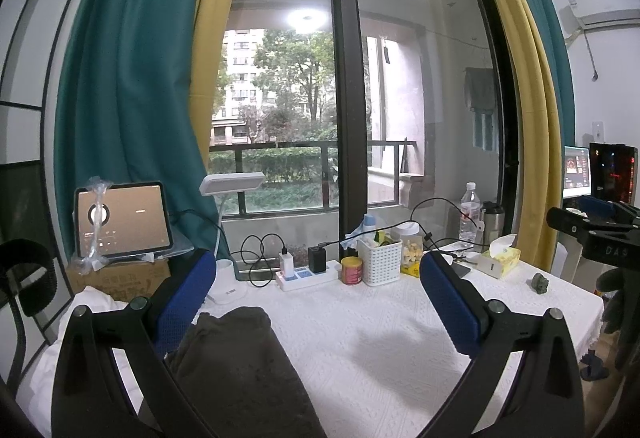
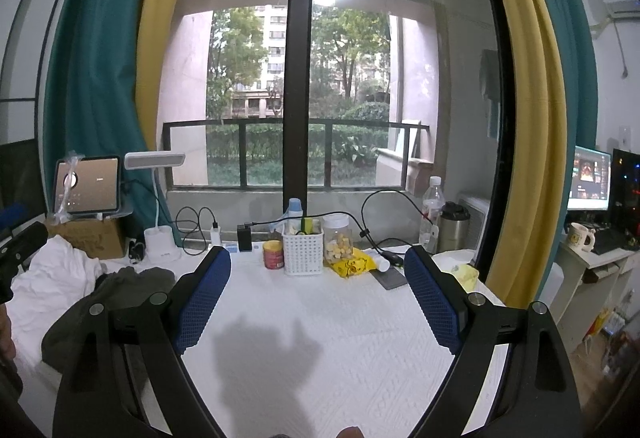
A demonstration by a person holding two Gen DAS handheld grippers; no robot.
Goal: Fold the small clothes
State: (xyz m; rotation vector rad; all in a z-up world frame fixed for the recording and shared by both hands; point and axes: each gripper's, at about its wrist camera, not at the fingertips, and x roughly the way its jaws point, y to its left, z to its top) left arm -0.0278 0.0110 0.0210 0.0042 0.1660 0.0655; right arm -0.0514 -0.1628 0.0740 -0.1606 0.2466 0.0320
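claws both wide open, empty: left claw (image 1: 316,278), right claw (image 2: 318,278).

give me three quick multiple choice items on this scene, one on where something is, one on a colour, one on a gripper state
1. Where is the dark garment on the table?
A. left side
B. right edge
C. in the white basket

2. What colour are the gripper pads?
A. red
B. blue
C. yellow

3. How does the right gripper stand?
A. shut on cloth
B. shut, empty
C. open, empty

Answers: 1 A, it lies left, beside the white cloth. 2 B, both pads are blue. 3 C, fingers wide apart, only tablecloth between.
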